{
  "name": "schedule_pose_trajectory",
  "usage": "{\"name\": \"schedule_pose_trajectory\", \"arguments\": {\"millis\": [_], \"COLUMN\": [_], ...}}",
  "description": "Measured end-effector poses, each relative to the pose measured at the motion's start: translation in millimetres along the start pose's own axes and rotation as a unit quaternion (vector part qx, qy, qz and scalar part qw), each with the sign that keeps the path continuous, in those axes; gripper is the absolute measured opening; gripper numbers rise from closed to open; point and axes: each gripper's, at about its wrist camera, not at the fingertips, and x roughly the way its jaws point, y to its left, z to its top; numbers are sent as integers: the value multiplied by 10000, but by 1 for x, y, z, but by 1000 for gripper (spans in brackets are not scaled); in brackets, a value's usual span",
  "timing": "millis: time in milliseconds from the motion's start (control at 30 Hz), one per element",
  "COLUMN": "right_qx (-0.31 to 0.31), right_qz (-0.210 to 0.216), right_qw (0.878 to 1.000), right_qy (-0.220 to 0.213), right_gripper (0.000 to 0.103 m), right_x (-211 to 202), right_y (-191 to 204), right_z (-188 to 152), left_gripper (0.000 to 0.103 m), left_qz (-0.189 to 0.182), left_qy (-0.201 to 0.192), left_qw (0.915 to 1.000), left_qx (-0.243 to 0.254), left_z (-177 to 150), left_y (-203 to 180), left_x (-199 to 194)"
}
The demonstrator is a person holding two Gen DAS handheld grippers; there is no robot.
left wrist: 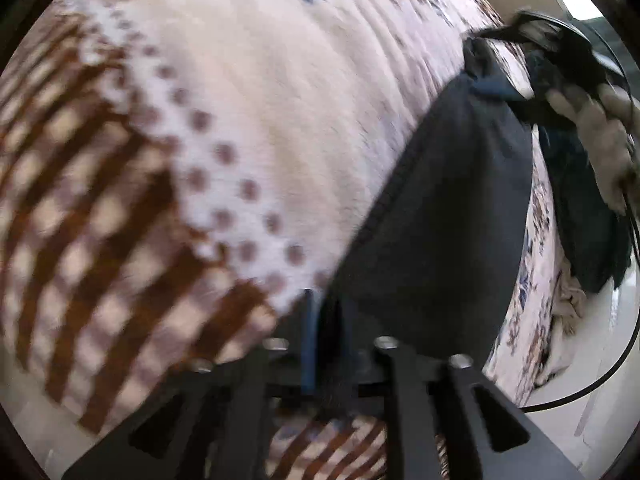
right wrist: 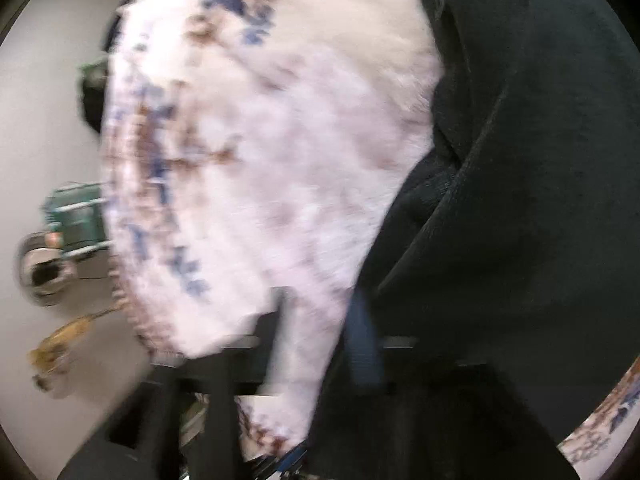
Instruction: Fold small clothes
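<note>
A dark navy garment (left wrist: pixel 448 216) lies stretched over the patterned blanket. In the left wrist view one end of it runs down into my left gripper (left wrist: pixel 325 320), whose blue pad (left wrist: pixel 310 336) and other finger stand close together with the cloth pinched between them. The garment's far end reaches up to my right gripper (left wrist: pixel 516 30), held by a gloved hand (left wrist: pixel 600 140). In the right wrist view my right gripper (right wrist: pixel 320 324) stands open, and pale blanket shows between its fingers. The dark garment (right wrist: pixel 520 200) hangs just right of its blue pad (right wrist: pixel 362 344).
A fluffy white blanket (left wrist: pixel 260 120) with brown stripes, dots and blue-brown flowers covers the surface. Its edge (right wrist: pixel 120 280) drops to a pale floor with a green crate (right wrist: pixel 78 216), a round metal object (right wrist: pixel 40 268) and a yellowish item (right wrist: pixel 60 344). A black cable (left wrist: pixel 624 344) loops at the right.
</note>
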Motion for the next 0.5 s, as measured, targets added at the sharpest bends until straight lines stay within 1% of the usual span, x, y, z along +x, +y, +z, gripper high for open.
{"name": "schedule_pose_trajectory", "arguments": {"millis": [33,67,100,167,200,233,267,300,367,433,467,500], "right_qx": [-28,-62,-96,-94,-86,-55,15,108,478,793,917,1043], "right_qz": [244,370,396,343,300,225,110,28,-98,-54,2,26], "right_qw": [9996,9989,9984,9974,9971,9970,9968,9964,9951,9936,9929,9922], "right_qy": [-155,-296,-400,-620,-697,-741,-788,-836,-863,-801,-757,-687], "right_gripper": [93,93,93,93,93,93,93,93,93,93,93,93], "right_x": [-14,-26,-38,-60,-69,-72,-78,-83,-89,-86,-82,-75], "right_y": [-2,-5,-9,-24,-34,-42,-57,-72,-107,-135,-147,-159], "right_z": [-7,-15,-24,-54,-71,-86,-105,-123,-168,-206,-224,-242], "left_gripper": [25,25,25,25,27,33,37,37,37,37,37,37], "left_qz": [60,-1,-53,-59,-43,-4,69,93,271,392,554,559], "left_qy": [-89,-133,-154,-160,-146,-96,-77,-51,133,342,451,527], "left_qw": [9999,9998,9997,9997,9998,10000,9999,9998,9985,9965,9947,9938], "left_qx": [-91,-147,-182,-197,-148,-21,85,164,450,657,739,800], "left_z": [-2,-4,-5,-5,-5,-4,-4,-3,0,1,-1,-2], "left_y": [2,3,2,-3,-8,-17,-25,-33,-48,-55,-58,-60], "left_x": [-11,-18,-24,-37,-40,-39,-36,-33,-17,1,14,22]}}
